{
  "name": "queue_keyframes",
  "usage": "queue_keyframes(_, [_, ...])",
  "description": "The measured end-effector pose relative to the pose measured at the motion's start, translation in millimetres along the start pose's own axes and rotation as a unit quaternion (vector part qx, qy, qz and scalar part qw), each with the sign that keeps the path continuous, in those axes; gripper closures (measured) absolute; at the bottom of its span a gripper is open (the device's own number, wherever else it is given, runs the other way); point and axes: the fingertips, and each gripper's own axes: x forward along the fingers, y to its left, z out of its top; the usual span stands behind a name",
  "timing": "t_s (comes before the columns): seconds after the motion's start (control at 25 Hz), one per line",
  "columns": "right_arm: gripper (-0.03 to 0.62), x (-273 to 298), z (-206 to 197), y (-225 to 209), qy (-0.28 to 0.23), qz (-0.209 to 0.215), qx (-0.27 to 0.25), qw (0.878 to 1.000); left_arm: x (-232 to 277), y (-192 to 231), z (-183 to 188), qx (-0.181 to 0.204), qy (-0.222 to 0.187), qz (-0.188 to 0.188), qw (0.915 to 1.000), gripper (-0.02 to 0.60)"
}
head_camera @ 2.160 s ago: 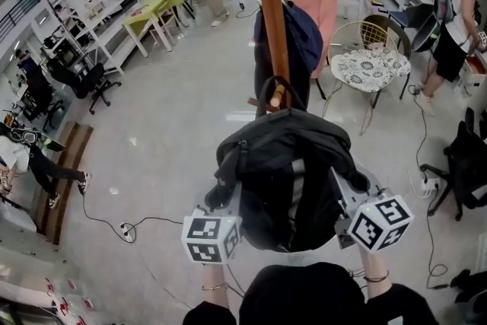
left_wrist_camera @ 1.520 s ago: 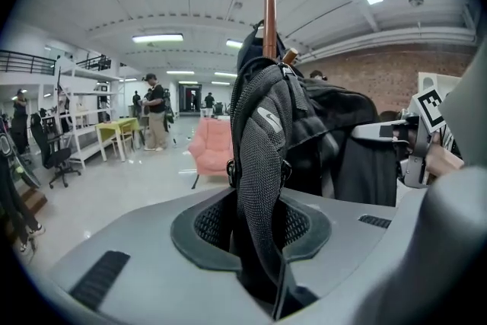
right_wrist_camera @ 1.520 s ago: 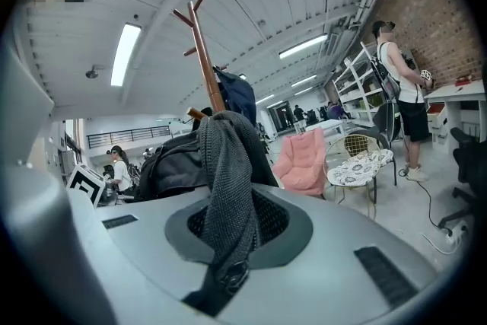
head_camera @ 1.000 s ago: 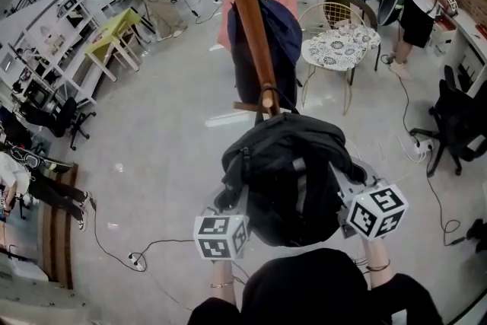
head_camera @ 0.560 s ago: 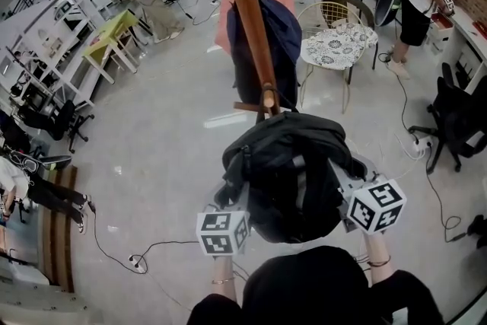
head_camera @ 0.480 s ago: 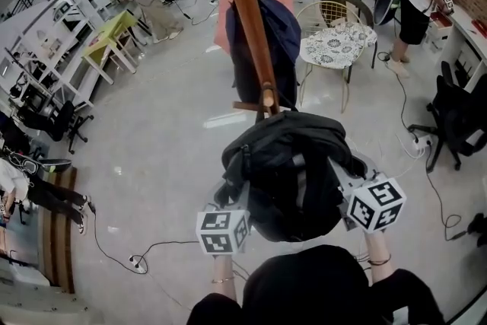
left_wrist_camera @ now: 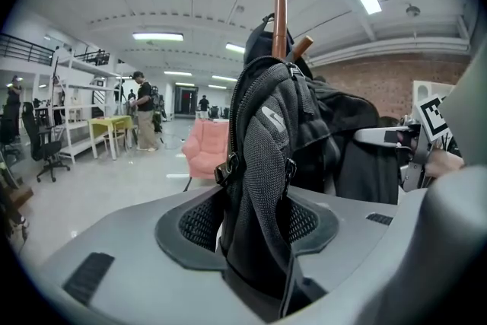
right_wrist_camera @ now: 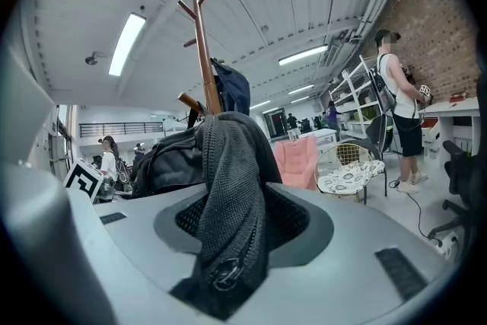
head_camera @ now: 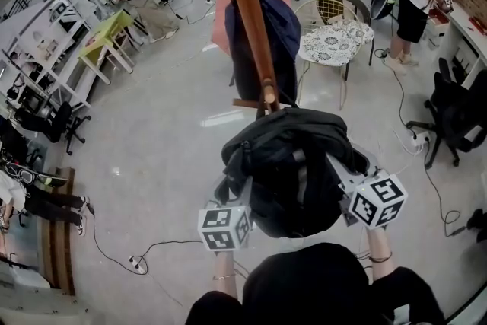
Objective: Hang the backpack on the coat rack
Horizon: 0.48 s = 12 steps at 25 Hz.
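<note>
Now backpack straps (left_wrist_camera: 266,148) loose inside just-opening left gripper (left_wrist_camera: 255,228), right gripper (right_wrist_camera: 243,228)

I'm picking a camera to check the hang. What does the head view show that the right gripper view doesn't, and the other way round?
Only the head view: the yellow table and the cable on the floor. Only the right gripper view: the mesh strap between the jaws of the right gripper, which have just been opening and stand off it, and a ceiling light. Both: the black backpack at the coat rack, the navy bag hanging there, and the pink armchair.
</note>
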Motion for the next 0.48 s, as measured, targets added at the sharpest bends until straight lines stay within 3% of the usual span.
queue_keyframes(0.12, [0.404,-1.1,-0.4,-2.1,-0.009,-0.009,0.006,1.000,0.7,2.4,-0.2,-0.003,-0.005,0.003,1.0000,0.383])
queue_keyframes(0.28, [0.381,-4.5,-0.9,0.6,-0.026,-0.006,0.010,1.000,-0.5,9.8,1.1,-0.004,-0.024,0.016,0.9996,0.334])
queue_keyframes(0.48, [0.367,-14.1,-3.6,5.8,-0.041,-0.014,0.002,0.999,-8.9,10.7,4.3,-0.002,-0.045,0.008,0.9990,0.318])
